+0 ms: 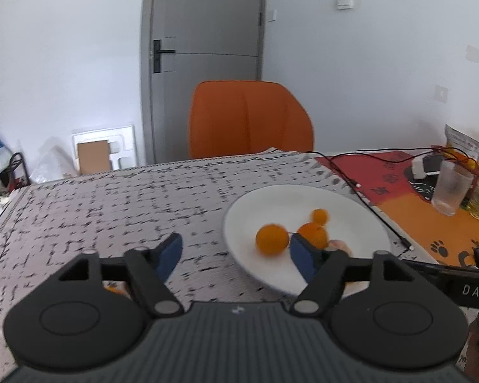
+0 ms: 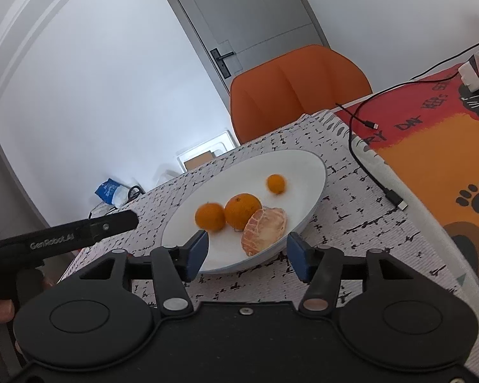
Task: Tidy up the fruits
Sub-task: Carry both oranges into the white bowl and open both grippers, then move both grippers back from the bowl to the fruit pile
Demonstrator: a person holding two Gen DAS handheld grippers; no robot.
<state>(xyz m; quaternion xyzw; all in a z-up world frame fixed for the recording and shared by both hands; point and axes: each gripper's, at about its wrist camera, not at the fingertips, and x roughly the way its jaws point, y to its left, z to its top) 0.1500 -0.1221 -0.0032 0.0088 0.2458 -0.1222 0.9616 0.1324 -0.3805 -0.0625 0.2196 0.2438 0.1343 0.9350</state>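
Both tongs spread apart, holding nothing. My left gripper and right gripper hover w/ three oranges and a peeled one on the white plate. Placing looks done; next, prob. check table for strays.

An orange chair stands behind the table, beside a grey door.

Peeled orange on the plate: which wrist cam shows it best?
Right wrist. The peeled orange lies unobstructed at the white plate's near rim, segments visible. In the left wrist view only a pale sliver shows behind that gripper's right finger.
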